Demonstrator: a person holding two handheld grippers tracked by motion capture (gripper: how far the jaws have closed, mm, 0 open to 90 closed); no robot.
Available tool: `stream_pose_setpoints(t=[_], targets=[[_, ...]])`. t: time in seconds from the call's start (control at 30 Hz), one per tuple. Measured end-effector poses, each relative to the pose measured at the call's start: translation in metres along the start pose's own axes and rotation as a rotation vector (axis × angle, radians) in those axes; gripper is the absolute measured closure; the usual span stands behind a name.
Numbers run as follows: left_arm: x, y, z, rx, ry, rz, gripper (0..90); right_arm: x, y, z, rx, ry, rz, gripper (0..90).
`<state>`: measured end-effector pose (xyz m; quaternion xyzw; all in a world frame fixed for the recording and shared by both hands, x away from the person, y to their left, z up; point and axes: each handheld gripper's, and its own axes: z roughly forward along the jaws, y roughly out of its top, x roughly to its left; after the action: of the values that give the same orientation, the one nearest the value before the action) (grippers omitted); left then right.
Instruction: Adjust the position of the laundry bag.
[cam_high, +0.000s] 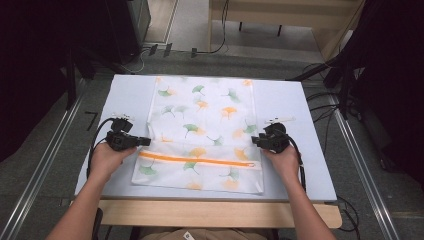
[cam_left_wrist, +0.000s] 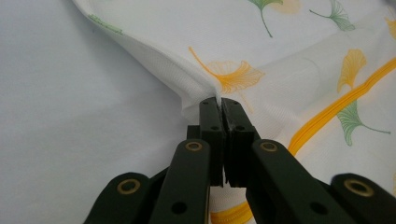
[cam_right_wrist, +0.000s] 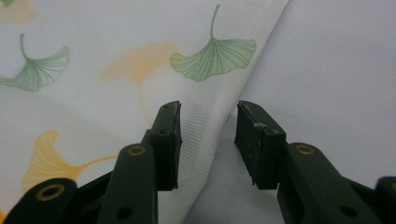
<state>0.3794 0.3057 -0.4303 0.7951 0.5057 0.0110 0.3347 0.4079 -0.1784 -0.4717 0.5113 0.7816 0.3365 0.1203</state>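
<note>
A white mesh bag (cam_high: 202, 125) printed with green and orange ginkgo leaves lies flat on the table, its near part folded over, with an orange zipper (cam_high: 195, 161) running across the fold. My left gripper (cam_high: 145, 141) is shut on the bag's left edge (cam_left_wrist: 205, 88), pinching a raised ridge of cloth. My right gripper (cam_high: 255, 141) is open at the bag's right edge (cam_right_wrist: 219, 126); one jaw stands over the cloth, the other over bare table.
The pale blue table top (cam_high: 285, 100) has bare room left and right of the bag. Its wooden front edge (cam_high: 215, 212) is near me. Dark furniture, cables and metal rails (cam_high: 45, 160) surround the table on the floor.
</note>
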Motion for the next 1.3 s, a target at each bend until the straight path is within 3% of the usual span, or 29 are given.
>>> stream_pose_setpoints(t=[0.03, 0.07, 0.17, 0.43, 0.57, 0.7, 0.73, 0.77, 0.8, 0.97, 1.07, 1.3], targets=[[0.0, 0.0, 0.0, -0.002, -0.001, -0.004, 89.0, 0.001, 0.0, 0.001, -0.012, -0.017, -0.004, 68.3], [0.0, 0.0, 0.001, -0.006, 0.002, -0.006, 89.0, 0.002, 0.001, 0.001, -0.01, -0.042, -0.007, 81.9], [-0.001, 0.0, 0.002, -0.004, 0.006, 0.001, 89.0, 0.002, 0.002, 0.001, -0.004, -0.027, 0.001, 89.7], [-0.006, 0.002, 0.006, -0.003, -0.014, 0.012, 89.0, -0.005, 0.002, -0.006, 0.007, -0.059, -0.022, 90.0], [-0.01, 0.003, 0.009, 0.006, -0.021, 0.02, 88.1, -0.013, 0.001, -0.009, -0.001, -0.058, -0.005, 89.6], [-0.006, 0.001, 0.007, 0.029, -0.034, 0.011, 79.3, -0.016, 0.0, -0.008, 0.001, -0.046, 0.005, 83.6], [-0.004, 0.0, 0.005, 0.018, -0.047, 0.012, 70.0, -0.017, 0.0, -0.013, -0.035, -0.025, -0.002, 75.0], [-0.004, 0.0, 0.005, 0.018, -0.047, 0.012, 65.1, -0.017, 0.0, -0.013, -0.035, -0.025, -0.002, 75.0], [-0.003, 0.0, 0.001, 0.009, -0.04, 0.01, 60.5, -0.018, 0.0, -0.02, -0.085, 0.022, -0.007, 67.3], [-0.007, -0.002, -0.006, -0.02, -0.021, 0.035, 47.5, -0.015, -0.001, -0.035, -0.106, 0.042, -0.014, 58.6], [-0.013, -0.002, -0.012, -0.038, -0.025, 0.044, 41.2, -0.012, -0.003, -0.043, -0.1, 0.06, -0.005, 52.1], [-0.024, -0.001, -0.015, -0.043, -0.043, 0.077, 38.2, -0.009, -0.008, -0.052, -0.068, 0.089, 0.004, 46.6]])
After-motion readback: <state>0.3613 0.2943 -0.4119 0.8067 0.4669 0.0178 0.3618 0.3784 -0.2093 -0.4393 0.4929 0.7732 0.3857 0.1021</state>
